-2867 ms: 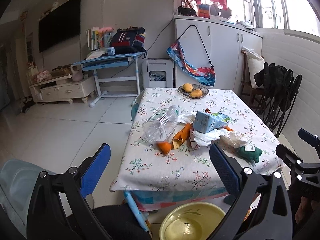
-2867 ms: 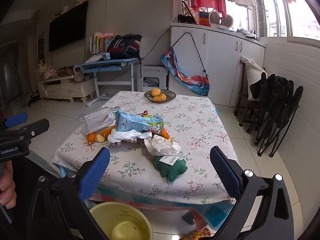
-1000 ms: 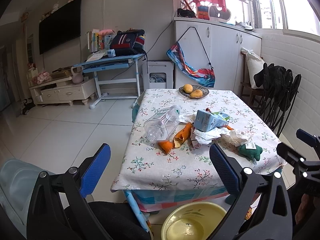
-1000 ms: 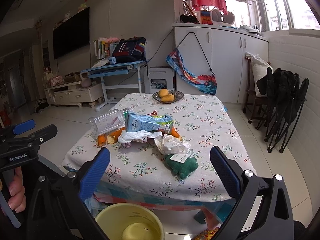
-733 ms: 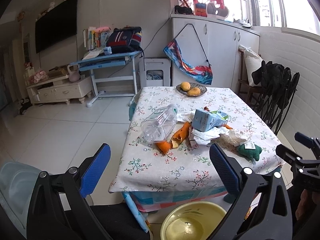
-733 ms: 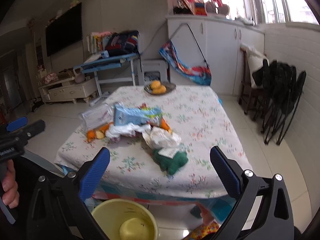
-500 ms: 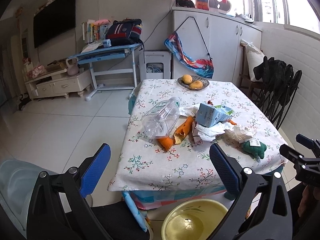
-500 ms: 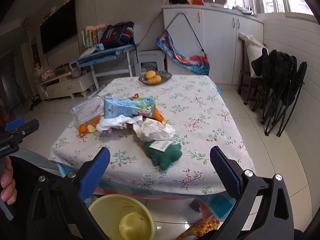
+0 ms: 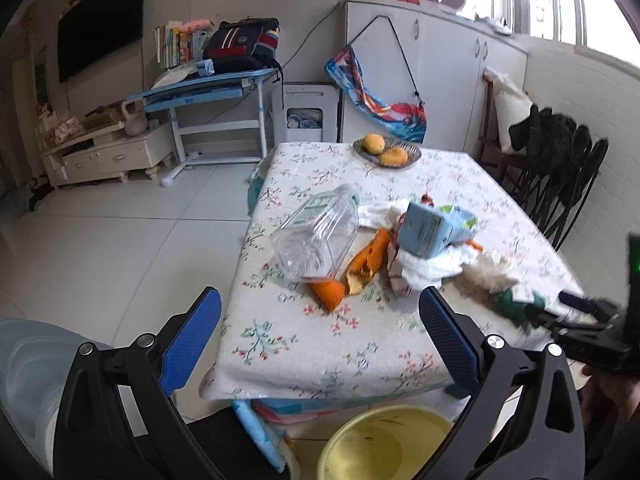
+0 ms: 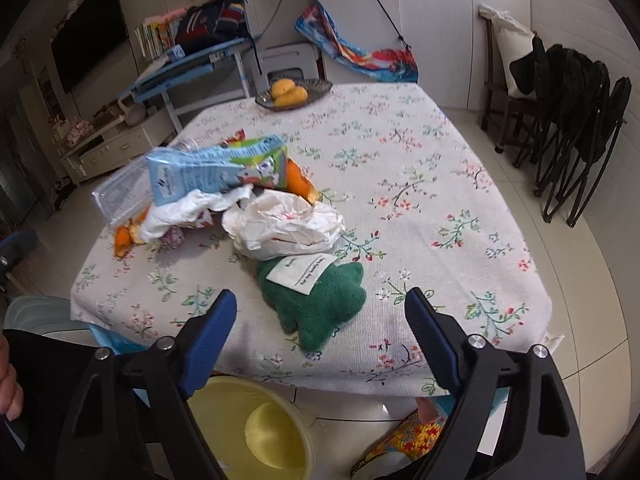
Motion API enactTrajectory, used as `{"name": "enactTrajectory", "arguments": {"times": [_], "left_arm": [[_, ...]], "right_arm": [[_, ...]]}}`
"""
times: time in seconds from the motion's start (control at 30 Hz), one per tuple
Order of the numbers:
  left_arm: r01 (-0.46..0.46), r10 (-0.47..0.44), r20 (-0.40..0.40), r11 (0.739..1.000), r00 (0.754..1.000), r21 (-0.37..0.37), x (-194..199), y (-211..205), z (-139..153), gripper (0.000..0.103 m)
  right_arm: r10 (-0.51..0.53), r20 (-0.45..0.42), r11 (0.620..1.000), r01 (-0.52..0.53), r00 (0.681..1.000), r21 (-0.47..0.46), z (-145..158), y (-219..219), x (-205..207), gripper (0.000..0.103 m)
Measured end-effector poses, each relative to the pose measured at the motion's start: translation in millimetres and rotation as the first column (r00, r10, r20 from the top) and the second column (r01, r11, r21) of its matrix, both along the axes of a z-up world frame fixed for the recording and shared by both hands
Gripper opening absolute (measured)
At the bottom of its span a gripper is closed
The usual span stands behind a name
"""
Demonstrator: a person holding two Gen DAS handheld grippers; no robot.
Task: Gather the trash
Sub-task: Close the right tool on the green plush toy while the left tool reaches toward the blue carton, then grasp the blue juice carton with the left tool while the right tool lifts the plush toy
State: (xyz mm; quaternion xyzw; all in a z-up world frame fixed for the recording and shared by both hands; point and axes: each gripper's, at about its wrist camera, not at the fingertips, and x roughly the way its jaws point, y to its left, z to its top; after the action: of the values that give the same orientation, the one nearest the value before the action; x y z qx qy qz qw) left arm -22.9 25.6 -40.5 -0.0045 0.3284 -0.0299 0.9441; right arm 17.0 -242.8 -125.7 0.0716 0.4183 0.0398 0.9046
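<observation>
One flower-printed cloth covers the surface (image 10: 420, 184), and I see the trash heaped toward its left half. Largest is the clear plastic bottle (image 9: 316, 236) on its side, then the light-blue drink carton (image 10: 216, 172) atop crumpled white paper (image 10: 284, 228), with orange peel (image 9: 366, 268) beside the bottle. Nearest me lies a green dinosaur-shaped sponge (image 10: 316, 304). My right gripper (image 10: 320, 316) hovers over it, fingers closing, not touching it. My left gripper (image 9: 320, 330) has fingers spread, empty. A yellow round bin (image 10: 256, 432) sits below.

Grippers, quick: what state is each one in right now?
Left gripper: open, holding nothing.
Right gripper: jaws closing, nothing gripped; green sponge lies just ahead.
</observation>
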Motion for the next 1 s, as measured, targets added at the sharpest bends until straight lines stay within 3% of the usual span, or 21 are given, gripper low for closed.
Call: {"name": "enactTrajectory", "arguments": {"times": [0.1,0.3,0.7,0.73,0.83,0.87,1.0], "left_arm": [[0.051,-0.050,0.028,0.998,0.998,-0.029,5.7,-4.7,4.9,0.096],[0.145,-0.148,0.047,0.988,0.988,0.059,29.6,-40.8,6.0,0.096],[0.304,-0.295,-0.076,0.934,0.953,0.189,111.6,-110.3,-24.0,0.096],[0.320,-0.308,-0.094,0.929,0.947,0.184,117.5,-115.4,-27.3,0.094],[0.359,-0.337,-0.155,0.922,0.928,0.146,128.7,-121.2,-35.6,0.062],[0.362,-0.337,-0.172,0.921,0.926,0.142,130.9,-122.3,-38.6,0.057],[0.375,-0.354,-0.156,0.916,0.922,0.140,126.8,-126.2,-37.4,0.056]], "right_arm": [[-0.006,-0.026,1.000,0.006,1.000,0.001,-7.0,-1.7,5.1,0.078],[-0.004,-0.051,1.000,0.004,0.999,0.004,-14.2,-1.4,8.4,0.074],[0.026,-0.036,0.999,-0.025,0.999,0.032,-13.8,-2.2,14.6,0.050],[0.025,-0.035,0.999,-0.023,0.999,0.036,-13.9,-3.1,14.4,0.048],[0.020,-0.034,0.997,-0.017,0.999,0.071,-13.9,-8.5,13.5,0.046],[0.017,-0.033,0.997,-0.015,0.999,0.081,-13.7,-9.7,13.9,0.045],[0.012,-0.027,0.992,-0.009,1.000,0.123,-12.4,-13.9,13.9,0.045]]}}
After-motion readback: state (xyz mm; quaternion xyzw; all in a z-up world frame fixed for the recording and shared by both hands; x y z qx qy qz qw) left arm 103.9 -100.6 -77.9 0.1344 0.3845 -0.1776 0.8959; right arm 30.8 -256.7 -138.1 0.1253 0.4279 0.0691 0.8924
